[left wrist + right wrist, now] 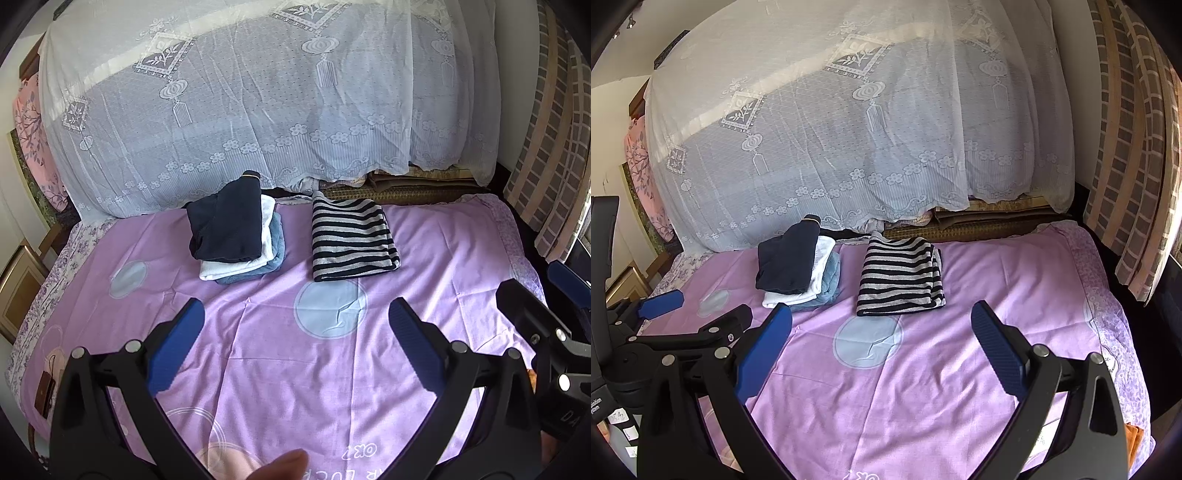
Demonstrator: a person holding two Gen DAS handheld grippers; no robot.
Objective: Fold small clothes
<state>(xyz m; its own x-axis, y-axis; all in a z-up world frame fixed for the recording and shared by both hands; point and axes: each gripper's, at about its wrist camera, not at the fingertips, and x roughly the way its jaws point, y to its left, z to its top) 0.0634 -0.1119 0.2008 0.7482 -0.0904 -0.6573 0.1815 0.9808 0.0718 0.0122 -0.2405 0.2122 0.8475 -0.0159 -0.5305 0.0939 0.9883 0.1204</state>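
A folded black-and-grey striped garment (352, 240) (899, 278) lies flat on the purple bed sheet (288, 369) (886, 406). To its left is a stack of folded clothes (236, 236) (798, 273): a dark navy piece on top, then white, then light blue. My left gripper (295, 314) is open and empty, above the sheet in front of both piles. My right gripper (881, 317) is open and empty, just in front of the striped garment. Each gripper shows at the edge of the other's view.
A large mound under a white lace cover (240, 110) (831, 140) fills the back of the bed. A checked curtain (554, 129) (1134, 147) hangs at the right. A woven mat (960, 229) lies behind the striped garment. A small brown item (44, 393) sits at the sheet's left edge.
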